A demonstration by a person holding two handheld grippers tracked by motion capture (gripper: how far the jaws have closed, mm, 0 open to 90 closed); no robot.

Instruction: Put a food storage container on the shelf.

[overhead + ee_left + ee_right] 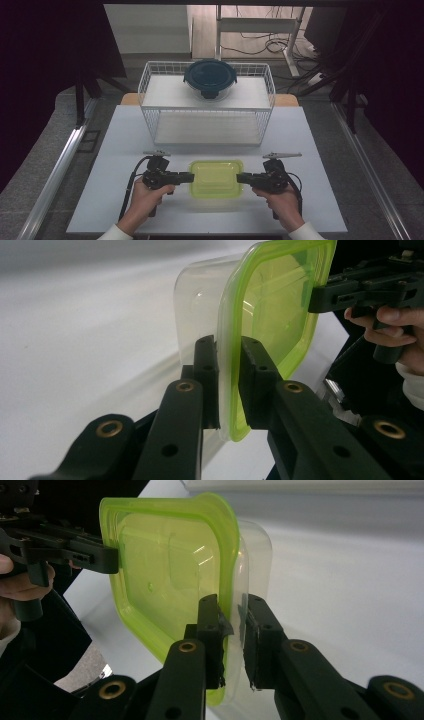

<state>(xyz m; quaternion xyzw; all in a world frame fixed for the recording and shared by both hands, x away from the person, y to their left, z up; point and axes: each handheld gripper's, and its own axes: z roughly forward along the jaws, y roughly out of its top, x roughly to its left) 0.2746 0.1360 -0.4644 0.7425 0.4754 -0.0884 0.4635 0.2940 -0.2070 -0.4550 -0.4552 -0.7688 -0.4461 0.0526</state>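
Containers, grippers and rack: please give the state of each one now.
Green-lidded container: lid on, held at both ends.
Left gripper: shut on its rim.
Right gripper: shut on its rim.
Round blue-lidded bowl: lid on, standing on the rack's top shelf.
White wire rack: upright; lower shelf bare.

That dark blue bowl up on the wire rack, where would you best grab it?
Probably by the lid's rim at the two opposite sides, one tongs from each side. The dark blue bowl is round, sits upright on the wire rack, and its overhanging lid edge gives a thin lip.
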